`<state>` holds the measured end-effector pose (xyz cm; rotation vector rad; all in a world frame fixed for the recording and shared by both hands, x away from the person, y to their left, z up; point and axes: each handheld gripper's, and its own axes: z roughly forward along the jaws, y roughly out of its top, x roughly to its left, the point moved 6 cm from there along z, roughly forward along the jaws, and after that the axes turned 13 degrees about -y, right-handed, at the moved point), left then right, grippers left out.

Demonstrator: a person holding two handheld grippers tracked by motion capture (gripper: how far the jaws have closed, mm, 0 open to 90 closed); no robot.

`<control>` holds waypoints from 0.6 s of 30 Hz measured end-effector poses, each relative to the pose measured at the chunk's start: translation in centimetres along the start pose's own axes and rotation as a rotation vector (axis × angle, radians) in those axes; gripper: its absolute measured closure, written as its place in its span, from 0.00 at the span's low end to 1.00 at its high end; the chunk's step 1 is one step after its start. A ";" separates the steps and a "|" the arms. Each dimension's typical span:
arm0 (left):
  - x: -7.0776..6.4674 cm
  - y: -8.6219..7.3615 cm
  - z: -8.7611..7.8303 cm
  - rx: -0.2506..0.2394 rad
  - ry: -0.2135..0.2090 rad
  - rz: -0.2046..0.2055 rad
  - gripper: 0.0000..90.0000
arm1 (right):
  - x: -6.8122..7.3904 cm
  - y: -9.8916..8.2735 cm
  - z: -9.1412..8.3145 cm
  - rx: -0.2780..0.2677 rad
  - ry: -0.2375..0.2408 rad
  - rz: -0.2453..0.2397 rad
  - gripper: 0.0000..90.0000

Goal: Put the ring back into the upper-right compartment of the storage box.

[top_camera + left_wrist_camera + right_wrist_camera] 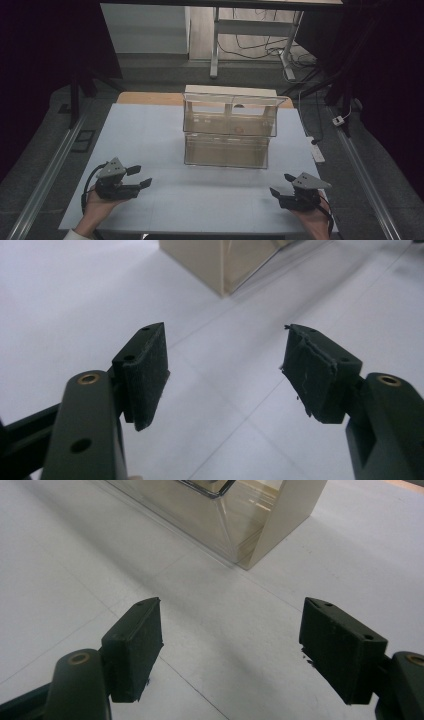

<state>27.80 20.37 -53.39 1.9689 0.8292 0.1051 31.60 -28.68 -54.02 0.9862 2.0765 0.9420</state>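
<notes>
Clear plastic drawer unit (229,131) stands mid-worktop (150,145); left tongs (139,176) and right tongs (282,184), both spread and empty at the near corners, could tip it with a careless nudge.

White table (150,130), clear two-tier drawer box (227,132) standing at its far middle

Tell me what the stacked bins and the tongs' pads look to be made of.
Stacked bins: apparently clear, glossy hard plastic; the inside shows through the walls, and the edges catch glints. Pads of the left tongs: matte black foam or soft rubber, probably; the edges are frayed and crumbling. The right tongs' pads look alike.
</notes>
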 end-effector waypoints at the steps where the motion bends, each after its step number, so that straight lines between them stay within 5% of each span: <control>1: 0.1 -0.1 0.0 0.000 0.005 0.000 0.38 | 0.0 0.0 0.0 0.000 0.001 -0.001 0.28; 18: 0.5 -1.2 0.6 0.040 0.010 -0.008 0.37 | 0.1 0.4 -0.4 -0.044 0.002 -0.014 0.29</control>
